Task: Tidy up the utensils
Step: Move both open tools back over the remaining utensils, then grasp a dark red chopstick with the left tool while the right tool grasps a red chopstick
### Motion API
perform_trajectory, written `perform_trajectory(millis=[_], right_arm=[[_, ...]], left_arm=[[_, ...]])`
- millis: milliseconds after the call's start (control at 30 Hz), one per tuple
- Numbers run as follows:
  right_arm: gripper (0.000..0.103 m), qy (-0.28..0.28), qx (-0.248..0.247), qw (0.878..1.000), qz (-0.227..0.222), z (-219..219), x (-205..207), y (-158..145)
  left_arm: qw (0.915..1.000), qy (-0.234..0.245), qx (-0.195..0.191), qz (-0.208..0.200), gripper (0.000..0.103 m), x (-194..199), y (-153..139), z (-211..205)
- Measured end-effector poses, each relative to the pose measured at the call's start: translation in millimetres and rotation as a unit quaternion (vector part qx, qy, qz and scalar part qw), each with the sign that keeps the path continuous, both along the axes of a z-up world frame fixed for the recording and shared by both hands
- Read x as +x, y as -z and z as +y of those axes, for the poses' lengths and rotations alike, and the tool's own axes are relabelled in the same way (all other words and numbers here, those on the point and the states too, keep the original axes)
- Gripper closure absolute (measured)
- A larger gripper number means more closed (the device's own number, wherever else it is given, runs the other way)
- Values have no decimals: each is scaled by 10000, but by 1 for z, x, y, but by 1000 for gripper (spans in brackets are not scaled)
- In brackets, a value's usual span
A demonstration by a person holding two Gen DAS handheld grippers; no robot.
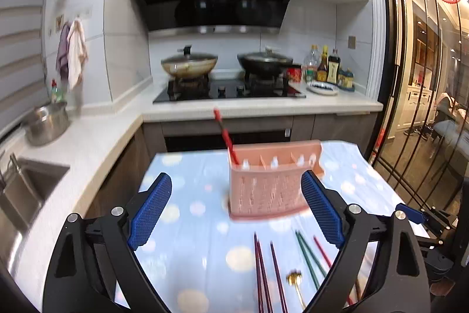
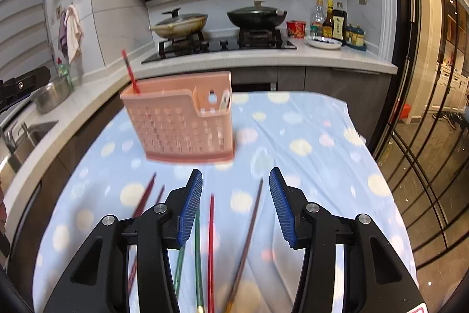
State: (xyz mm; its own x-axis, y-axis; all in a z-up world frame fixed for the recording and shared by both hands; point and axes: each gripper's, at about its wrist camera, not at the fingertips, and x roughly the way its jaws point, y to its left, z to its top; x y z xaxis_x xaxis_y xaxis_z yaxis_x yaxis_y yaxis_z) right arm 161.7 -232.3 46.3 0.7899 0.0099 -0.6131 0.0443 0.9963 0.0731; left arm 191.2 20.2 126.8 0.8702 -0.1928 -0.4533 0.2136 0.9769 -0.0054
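Note:
A pink slotted utensil holder (image 1: 269, 189) (image 2: 181, 125) stands on the blue dotted tablecloth (image 1: 190, 225) (image 2: 307, 166). One red chopstick (image 1: 224, 134) (image 2: 130, 72) leans out of its left end, and a pale utensil (image 2: 225, 101) sits in its small right pocket. My left gripper (image 1: 236, 175) is open wide, short of the holder, with nothing between its pads. My right gripper (image 2: 236, 172) is open and empty above loose chopsticks: green (image 2: 198, 254), red (image 2: 211, 239), brown (image 2: 249, 231). The left wrist view shows dark purple chopsticks (image 1: 261, 269) and a gold spoon (image 1: 294, 280) lying near me.
Beyond the table runs a white counter (image 1: 263, 104) with a hob, two lidded woks (image 1: 189, 63) (image 1: 265, 60) and sauce bottles (image 1: 328, 66). A steel pot (image 1: 47, 122) and a sink (image 1: 26, 187) are on the left. A glass door (image 1: 425, 78) closes the right side.

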Motion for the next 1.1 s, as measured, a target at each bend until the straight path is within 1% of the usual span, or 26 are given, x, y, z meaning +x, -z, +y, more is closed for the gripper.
perform_trajectory(millis=[100, 200, 267, 300, 367, 433, 600, 767, 833, 967, 1100], right_arm=[[56, 12, 2, 9997, 249, 2, -24, 19], [56, 65, -61, 9989, 471, 5, -45, 39], [56, 91, 2, 9980, 629, 5, -57, 52], [56, 103, 51, 9974, 704, 5, -63, 58], [56, 123, 134, 9964, 828, 4, -73, 68], [56, 143, 177, 9955, 919, 4, -82, 77], [56, 130, 180, 9940, 1073, 11, -98, 94], [56, 133, 159, 9936, 1107, 14, -106, 100], [56, 169, 189, 9934, 1115, 13, -106, 101], [56, 240, 267, 9931, 1118, 10, -104, 103], [60, 252, 330, 9924, 1161, 9, -101, 106]], left_arm=[[9996, -72, 58, 256, 16, -23, 27, 6], [9977, -95, 243, 626, 16, -42, 59, 7], [9952, -185, 431, 862, 16, -51, 79, 7], [9930, -316, 594, 972, 16, -54, 90, 6], [9891, -473, 885, 1081, 16, -64, 107, 3], [9866, -487, 1020, 1175, 13, -73, 120, 1], [9820, -478, 1069, 1479, 12, -89, 144, 2], [9789, -488, 1082, 1662, 12, -101, 160, 4], [9772, -527, 1020, 1787, 11, -102, 166, 9], [9744, -540, 749, 2049, 11, -103, 173, 19], [9755, -460, 812, 1992, 11, -106, 175, 17]])
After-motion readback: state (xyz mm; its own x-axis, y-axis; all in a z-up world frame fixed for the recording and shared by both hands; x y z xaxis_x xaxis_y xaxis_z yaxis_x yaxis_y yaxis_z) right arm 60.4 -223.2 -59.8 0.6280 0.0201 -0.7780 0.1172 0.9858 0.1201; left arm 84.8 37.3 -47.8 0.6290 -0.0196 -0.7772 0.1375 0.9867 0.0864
